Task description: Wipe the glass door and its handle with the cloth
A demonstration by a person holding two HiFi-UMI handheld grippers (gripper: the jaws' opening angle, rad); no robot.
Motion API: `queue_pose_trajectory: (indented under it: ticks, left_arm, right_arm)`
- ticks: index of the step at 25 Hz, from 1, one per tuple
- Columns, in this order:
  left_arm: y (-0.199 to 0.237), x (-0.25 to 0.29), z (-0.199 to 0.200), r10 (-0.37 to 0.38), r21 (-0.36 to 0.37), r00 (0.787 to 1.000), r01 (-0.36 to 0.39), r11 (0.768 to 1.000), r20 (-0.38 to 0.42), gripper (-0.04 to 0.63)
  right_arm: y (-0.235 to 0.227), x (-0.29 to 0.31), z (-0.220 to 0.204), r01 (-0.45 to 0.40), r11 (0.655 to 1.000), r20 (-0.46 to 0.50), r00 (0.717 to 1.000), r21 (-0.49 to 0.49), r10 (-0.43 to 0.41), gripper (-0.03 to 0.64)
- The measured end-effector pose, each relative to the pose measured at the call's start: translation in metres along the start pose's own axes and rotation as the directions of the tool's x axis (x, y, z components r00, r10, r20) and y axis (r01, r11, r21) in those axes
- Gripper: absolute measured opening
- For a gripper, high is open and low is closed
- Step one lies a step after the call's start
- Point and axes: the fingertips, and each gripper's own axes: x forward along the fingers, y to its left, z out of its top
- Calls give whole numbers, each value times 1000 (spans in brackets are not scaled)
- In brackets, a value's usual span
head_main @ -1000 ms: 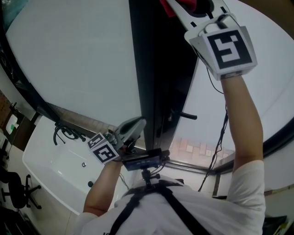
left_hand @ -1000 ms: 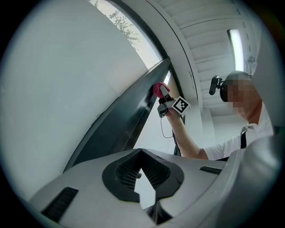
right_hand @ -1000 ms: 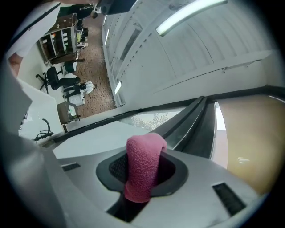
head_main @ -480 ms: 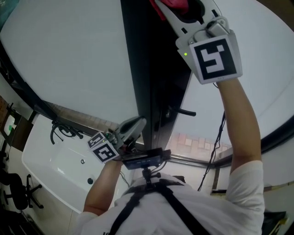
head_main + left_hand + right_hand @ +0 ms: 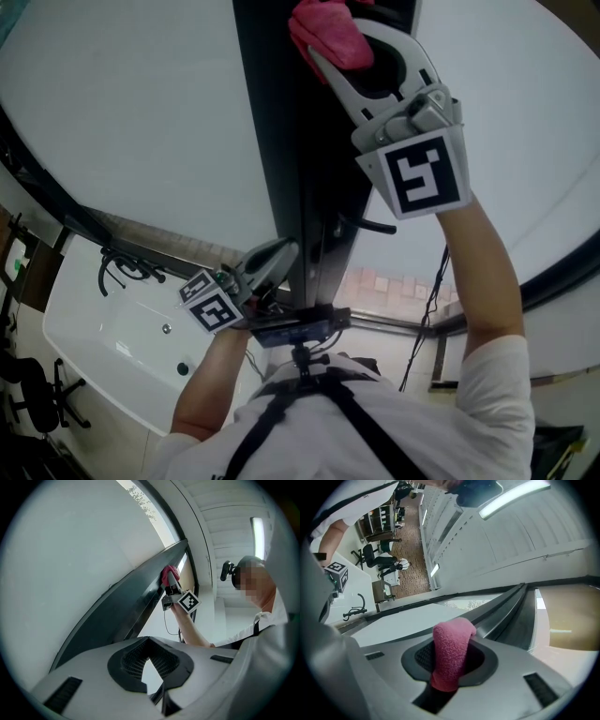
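Presently: Cloth High on the Door Frame

The right hand-held gripper (image 5: 349, 58) is clamped on the pink cloth (image 5: 330, 36), which sits at the dark door frame (image 5: 281, 159), well above the handle (image 5: 375, 227). The left hand-held gripper (image 5: 272, 258) is closed, empty and held low. Recommendation: press the cloth flat, stroke downward steadily, overlap passes, then wipe around the handle.

We see a brown speckled floor (image 5: 411, 571) carrying a black swivel office chair (image 5: 370, 555) and, further back, a dark open shelf rack (image 5: 382, 520).
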Motion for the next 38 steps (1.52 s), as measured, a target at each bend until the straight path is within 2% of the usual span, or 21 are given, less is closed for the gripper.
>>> queue_pose_trajectory:
  ticks: [9, 20, 28, 38]
  left_arm:
    - [7, 1, -13, -3, -34, 1000, 2, 999, -8, -8]
    - [5, 3, -11, 8, -46, 1000, -8, 999, -8, -8]
    - [10, 0, -15, 20, -60, 1000, -21, 998, -10, -8]
    - [13, -1, -18, 29, -71, 999, -30, 997, -17, -8]
  right_arm:
    - [47, -17, -16, -54, 998, 1, 999, 14, 54, 91]
    - [90, -30, -30, -182, 983, -12, 983, -15, 181, 91]
    - [126, -42, -47, -266, 963, -51, 963, -44, 264, 91]
    - [178, -64, -68, -408, 910, -109, 910, -69, 400, 89]
